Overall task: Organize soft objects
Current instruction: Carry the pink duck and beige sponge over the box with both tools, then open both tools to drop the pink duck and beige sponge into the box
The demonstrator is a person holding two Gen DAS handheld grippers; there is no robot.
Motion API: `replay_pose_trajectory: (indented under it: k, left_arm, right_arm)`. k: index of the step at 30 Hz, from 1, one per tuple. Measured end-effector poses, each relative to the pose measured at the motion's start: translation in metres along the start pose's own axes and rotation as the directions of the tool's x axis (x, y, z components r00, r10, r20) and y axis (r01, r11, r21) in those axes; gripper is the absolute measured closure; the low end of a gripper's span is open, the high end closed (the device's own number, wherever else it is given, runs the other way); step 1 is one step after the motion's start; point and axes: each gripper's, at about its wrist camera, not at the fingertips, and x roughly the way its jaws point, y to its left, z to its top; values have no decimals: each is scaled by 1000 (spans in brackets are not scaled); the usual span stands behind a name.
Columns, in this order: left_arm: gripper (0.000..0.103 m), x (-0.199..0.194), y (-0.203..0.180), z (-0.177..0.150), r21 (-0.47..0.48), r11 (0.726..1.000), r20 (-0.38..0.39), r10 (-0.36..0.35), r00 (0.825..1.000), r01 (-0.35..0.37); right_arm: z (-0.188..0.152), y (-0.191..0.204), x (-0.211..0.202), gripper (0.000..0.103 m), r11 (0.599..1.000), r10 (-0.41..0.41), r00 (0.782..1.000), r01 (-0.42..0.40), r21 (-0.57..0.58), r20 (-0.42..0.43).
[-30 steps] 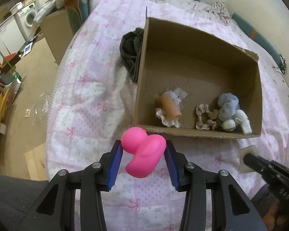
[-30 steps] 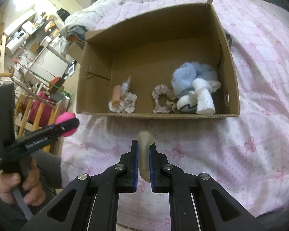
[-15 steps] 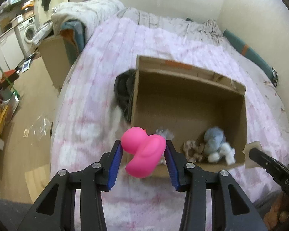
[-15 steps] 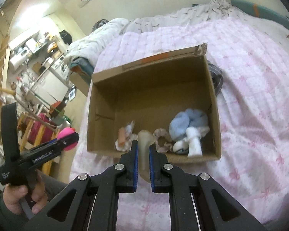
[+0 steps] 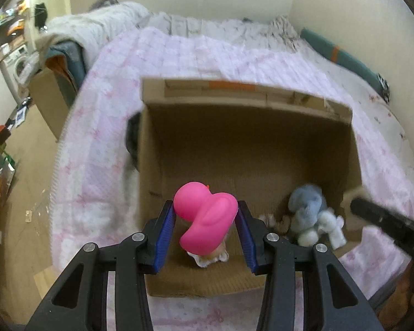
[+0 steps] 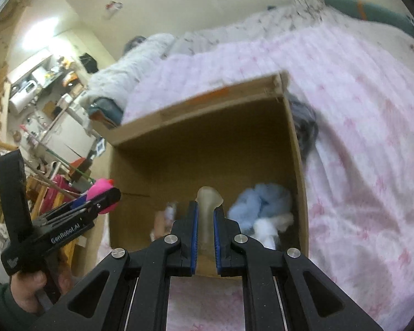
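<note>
You are holding a hot-pink duck [image 5: 207, 220] between blue pads [image 5: 164, 237] on black fingers, low in the frame's centre. You are looking into a plain brown cardboard box [image 5: 248, 102] with an orange strip on its far rim. A pale blue and white plush [image 5: 307, 212] is lying lower right. The quilt [image 5: 102, 127] is showing pink bows on white-and-pink patchwork. The other pads are pinching a translucent yellowish-white piece [image 6: 207, 201].

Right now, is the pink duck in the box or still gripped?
Still gripped: the pink duck sits between the left claw's blue pads, above the cardboard box.
</note>
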Motion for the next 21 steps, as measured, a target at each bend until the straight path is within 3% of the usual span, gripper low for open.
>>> replay_pose_trajectory:
  k: [4,8,21]
  left_arm:
    - [63,10,-6,-4,43,998,-5,35,999,-35]
    - [63,14,-1,-5,5,1000,-18,23,1000,-23]
    - [63,16,-6,-7,8,1000,-25,4,1000,-3]
  right_arm:
    - [0,-1,5,92,1000,-20,1000,20,-15,-4]
    - [-1,-6,13,92,999,-38,999,38,-9,-24]
    - [-2,-4,29,91,999,-38,997,37,-25,-67]
